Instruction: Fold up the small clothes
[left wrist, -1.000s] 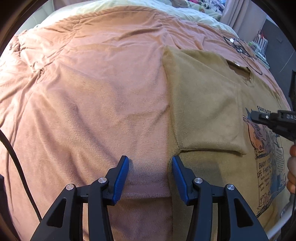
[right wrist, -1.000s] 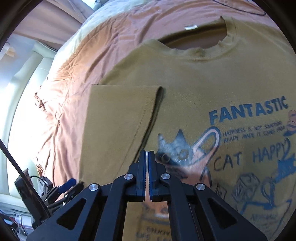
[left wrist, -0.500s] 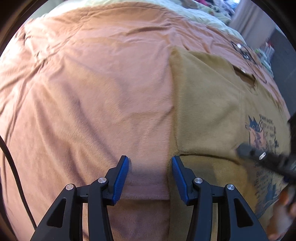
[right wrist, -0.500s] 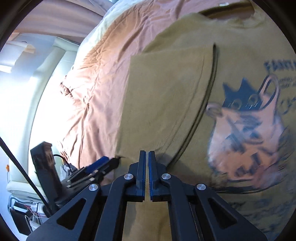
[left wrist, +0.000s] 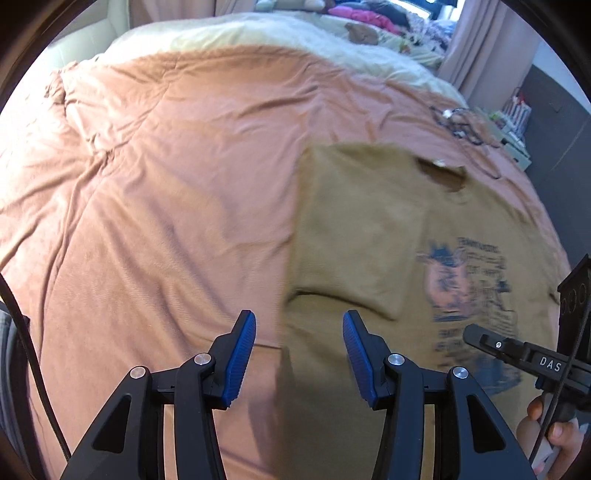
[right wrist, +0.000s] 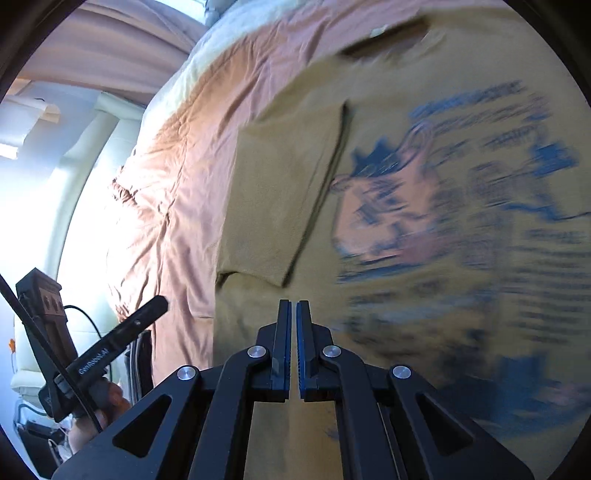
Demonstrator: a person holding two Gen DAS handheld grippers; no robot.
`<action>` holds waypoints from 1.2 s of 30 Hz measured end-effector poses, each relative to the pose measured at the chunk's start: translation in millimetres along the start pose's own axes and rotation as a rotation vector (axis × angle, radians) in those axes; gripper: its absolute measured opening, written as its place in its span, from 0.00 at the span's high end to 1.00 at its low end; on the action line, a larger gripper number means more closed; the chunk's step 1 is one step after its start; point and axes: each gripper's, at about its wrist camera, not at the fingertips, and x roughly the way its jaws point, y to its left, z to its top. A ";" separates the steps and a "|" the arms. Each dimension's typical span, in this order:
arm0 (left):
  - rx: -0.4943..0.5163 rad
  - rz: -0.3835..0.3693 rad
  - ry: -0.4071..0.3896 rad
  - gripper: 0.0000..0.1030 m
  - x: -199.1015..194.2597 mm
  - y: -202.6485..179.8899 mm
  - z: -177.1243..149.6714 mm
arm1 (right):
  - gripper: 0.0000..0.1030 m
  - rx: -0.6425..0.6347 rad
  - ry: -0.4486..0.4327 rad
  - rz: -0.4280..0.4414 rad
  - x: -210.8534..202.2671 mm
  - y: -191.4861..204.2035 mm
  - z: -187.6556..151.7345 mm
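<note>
An olive-brown T-shirt [left wrist: 369,229] with a blue and pink cat print lies flat on the bed, its left sleeve [left wrist: 351,266] folded in over the chest. It also shows in the right wrist view [right wrist: 424,184], blurred. My left gripper [left wrist: 299,354] is open and empty, above the shirt's left edge near the sleeve. My right gripper [right wrist: 290,339] is shut and empty, over the shirt below the folded sleeve [right wrist: 288,192]. It also shows at the right edge of the left wrist view [left wrist: 517,350].
A salmon-pink bedspread [left wrist: 166,184] covers the bed. A cream blanket [left wrist: 277,33] lies at the far end. Black cables [left wrist: 461,125] lie near the far right bed edge. A curtain and shelves stand at the right. The left gripper's handle [right wrist: 110,347] shows in the right wrist view.
Both grippers pulled back toward the shirt's lower part and away from the bed. The right gripper stayed shut and moved off the print toward the sleeve. The left stayed open.
</note>
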 end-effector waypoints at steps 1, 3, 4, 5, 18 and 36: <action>0.004 -0.013 -0.008 0.50 -7.2 -8.2 -0.7 | 0.99 -0.001 -0.015 -0.011 -14.7 -3.0 0.5; 0.008 -0.034 -0.020 0.46 -17.7 -21.8 -1.7 | 0.86 -0.001 -0.034 -0.020 -36.1 -6.7 0.0; 0.009 -0.043 -0.025 0.42 -21.2 -28.4 -0.7 | 0.64 0.000 -0.057 -0.028 -53.4 -10.4 -1.0; 0.012 -0.054 -0.035 0.33 -26.5 -36.9 -0.4 | 0.39 0.002 -0.078 -0.036 -62.9 -9.6 -2.9; 0.056 -0.177 -0.148 0.06 -74.9 -150.6 0.4 | 0.28 0.023 -0.307 -0.166 -218.4 -48.2 -27.2; 0.157 -0.308 -0.136 0.08 -26.8 -283.2 21.5 | 0.28 0.053 -0.417 -0.329 -310.3 -114.9 -26.5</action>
